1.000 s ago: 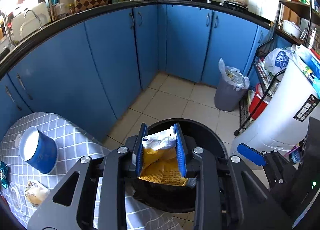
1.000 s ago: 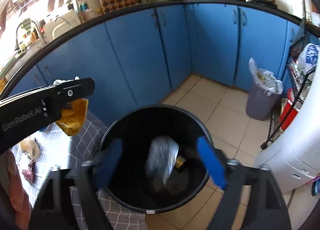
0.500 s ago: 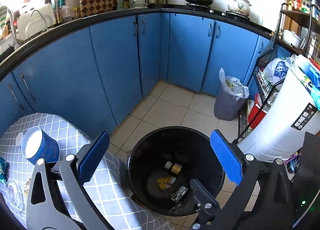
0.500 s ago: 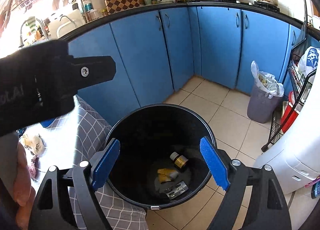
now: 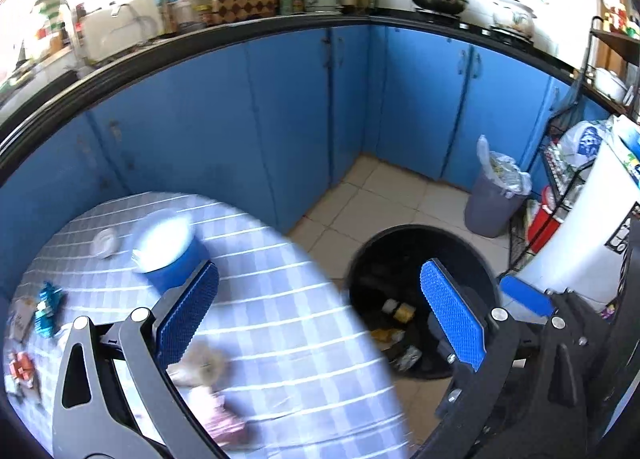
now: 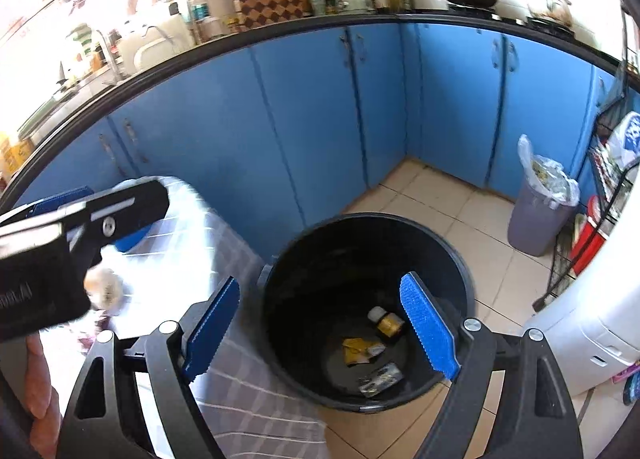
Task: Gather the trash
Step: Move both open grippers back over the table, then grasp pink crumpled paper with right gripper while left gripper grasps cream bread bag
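Observation:
A black trash bin (image 6: 304, 259) stands on the floor beside the checked table (image 5: 288, 299). In it lie a yellow wrapper (image 6: 356, 349), a small bottle (image 6: 386, 321) and a silvery packet (image 6: 380, 377). My left gripper (image 5: 320, 315) is open and empty, over the table's right edge; it also shows in the right wrist view (image 6: 80, 219). My right gripper (image 6: 320, 327) is open and empty above the bin's near rim. On the table lie crumpled beige trash (image 5: 200, 369), pink trash (image 5: 224, 415), teal wrappers (image 5: 46, 305) and a blue cup (image 5: 168, 255).
Blue cabinets (image 5: 280, 119) run behind under a black counter. A grey lined bin (image 5: 494, 199) stands on the tiled floor at the right, next to a wire rack (image 5: 560, 179) and a white appliance (image 5: 580, 239).
My left gripper opened and dropped the yellow wrapper into the black bin, then swung left over the table. My right gripper stayed open above the bin, and the silvery packet fell in.

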Motion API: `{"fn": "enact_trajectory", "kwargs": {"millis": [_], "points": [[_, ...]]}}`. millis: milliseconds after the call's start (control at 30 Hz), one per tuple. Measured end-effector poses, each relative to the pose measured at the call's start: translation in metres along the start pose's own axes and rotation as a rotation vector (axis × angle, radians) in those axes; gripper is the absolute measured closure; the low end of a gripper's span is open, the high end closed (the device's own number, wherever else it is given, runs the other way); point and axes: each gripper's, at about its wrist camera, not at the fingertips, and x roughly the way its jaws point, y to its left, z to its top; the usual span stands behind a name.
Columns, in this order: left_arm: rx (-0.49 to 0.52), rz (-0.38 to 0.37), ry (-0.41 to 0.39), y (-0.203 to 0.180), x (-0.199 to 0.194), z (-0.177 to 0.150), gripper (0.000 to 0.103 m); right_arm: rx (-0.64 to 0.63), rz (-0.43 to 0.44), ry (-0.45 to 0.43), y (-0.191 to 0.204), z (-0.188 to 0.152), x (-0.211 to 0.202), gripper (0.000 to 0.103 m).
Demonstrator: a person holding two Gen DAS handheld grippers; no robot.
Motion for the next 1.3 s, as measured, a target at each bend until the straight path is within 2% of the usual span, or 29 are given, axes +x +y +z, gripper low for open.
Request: {"fn": "enact_trajectory", "kwargs": {"millis": [400, 600, 867, 933, 1000, 1033, 1100, 1300], "points": [[-0.110, 0.135, 0.041, 0.112, -0.044, -0.058, 0.004, -0.140, 0.141, 0.095, 0.118, -0.022, 0.011, 0.023], [-0.169, 0.147, 0.068, 0.156, -0.050, -0.079, 0.004, -0.205, 0.162, 0.133, 0.165, -0.038, 0.015, 0.023], [-0.206, 0.156, 0.085, 0.184, -0.052, -0.100, 0.004, -0.236, 0.135, 0.176, 0.193, -0.053, 0.028, 0.023], [-0.208, 0.148, 0.091, 0.189, -0.049, -0.101, 0.004, -0.243, 0.136, 0.185, 0.195, -0.054, 0.029, 0.029], [-0.211, 0.136, 0.096, 0.189, -0.046, -0.100, 0.004, -0.265, 0.110, 0.182, 0.196, -0.056, 0.028, 0.052], [-0.211, 0.129, 0.097, 0.188, -0.045, -0.099, 0.004, -0.266, 0.120, 0.187, 0.196, -0.056, 0.027, 0.054], [-0.209, 0.119, 0.097, 0.185, -0.041, -0.097, 0.003, -0.245, 0.114, 0.192, 0.190, -0.054, 0.026, 0.073], [-0.180, 0.077, 0.104, 0.163, -0.027, -0.088, 0.003, -0.210, 0.040, 0.163, 0.166, -0.045, 0.024, 0.077]]}}
